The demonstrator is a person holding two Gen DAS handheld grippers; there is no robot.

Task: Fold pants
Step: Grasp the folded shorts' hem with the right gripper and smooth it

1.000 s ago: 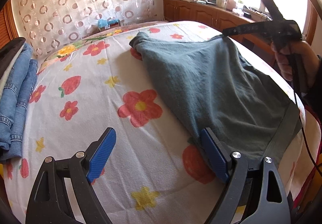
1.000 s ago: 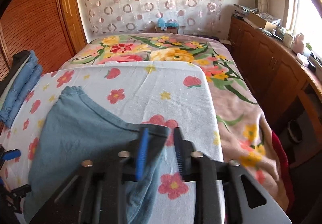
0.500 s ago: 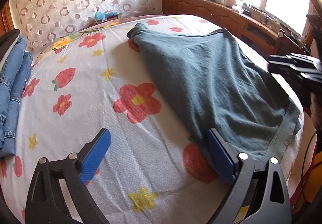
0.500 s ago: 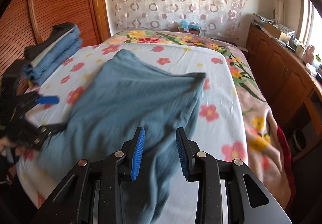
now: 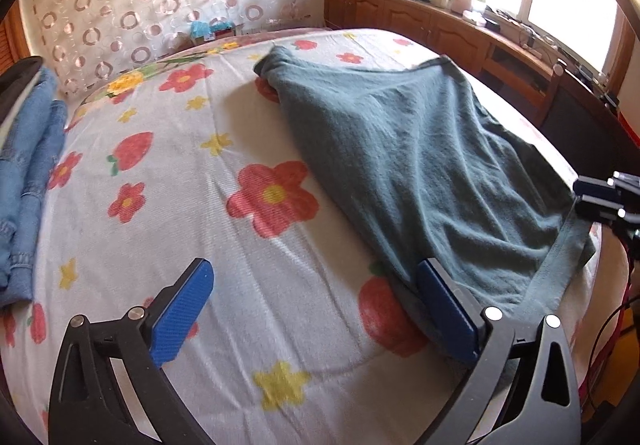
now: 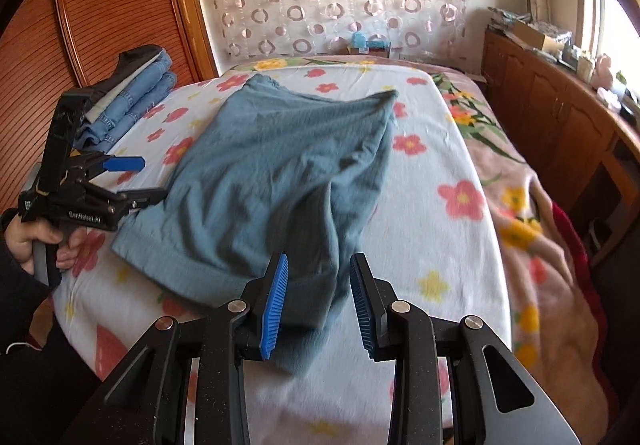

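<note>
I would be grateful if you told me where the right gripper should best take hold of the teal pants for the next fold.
Probably the near hem corner of the teal pants, approached from the bed's near edge. That corner droops over the edge right between the open right gripper fingers, so the cloth edge is free to pinch.

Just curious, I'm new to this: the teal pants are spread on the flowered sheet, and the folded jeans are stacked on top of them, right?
Not quite. The teal pants do lie spread on the flowered sheet, but the folded jeans are stacked apart from them, at the sheet's far left edge near the wooden door, as the right wrist view shows.
</note>
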